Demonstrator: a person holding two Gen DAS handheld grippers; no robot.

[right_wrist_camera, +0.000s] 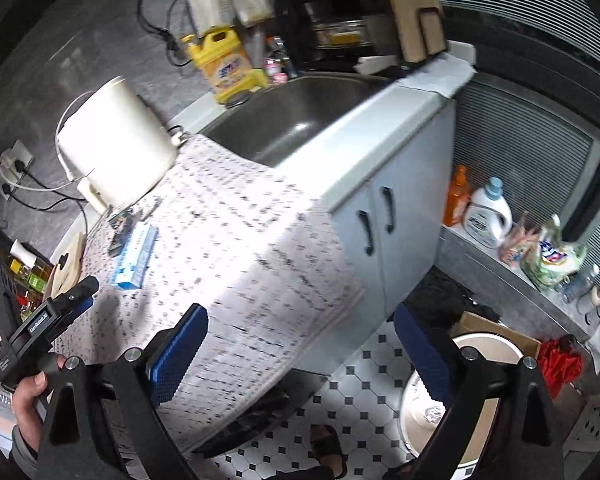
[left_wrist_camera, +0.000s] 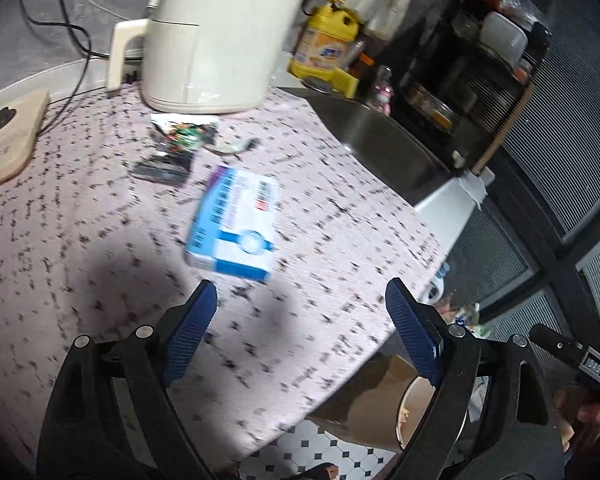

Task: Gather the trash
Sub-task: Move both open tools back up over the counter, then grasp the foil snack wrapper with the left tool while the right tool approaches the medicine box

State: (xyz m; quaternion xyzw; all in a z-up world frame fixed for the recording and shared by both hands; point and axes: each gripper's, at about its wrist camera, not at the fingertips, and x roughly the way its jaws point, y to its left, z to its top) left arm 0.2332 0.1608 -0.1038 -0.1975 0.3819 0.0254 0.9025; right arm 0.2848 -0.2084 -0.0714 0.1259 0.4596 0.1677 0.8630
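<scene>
A blue and white cardboard box (left_wrist_camera: 234, 224) lies on the patterned tablecloth (left_wrist_camera: 80, 240), just ahead of my open, empty left gripper (left_wrist_camera: 300, 300). Beyond it lie crumpled wrappers (left_wrist_camera: 176, 140) and a dark wrapper (left_wrist_camera: 162, 168). In the right wrist view the box (right_wrist_camera: 134, 258) and wrappers (right_wrist_camera: 124, 220) lie far left on the table. My right gripper (right_wrist_camera: 300, 328) is open and empty, held over the table's corner. A cream round trash bin (right_wrist_camera: 460, 400) stands on the floor below right; it also shows in the left wrist view (left_wrist_camera: 416, 412).
A cream appliance (left_wrist_camera: 216, 36) stands at the table's back. A yellow detergent jug (left_wrist_camera: 328, 52) and a steel sink (left_wrist_camera: 384, 148) are to the right. A wooden board (left_wrist_camera: 8, 136) lies far left. A cabinet (right_wrist_camera: 380, 208), bottles (right_wrist_camera: 488, 212) and a cardboard box (right_wrist_camera: 496, 328) flank the bin.
</scene>
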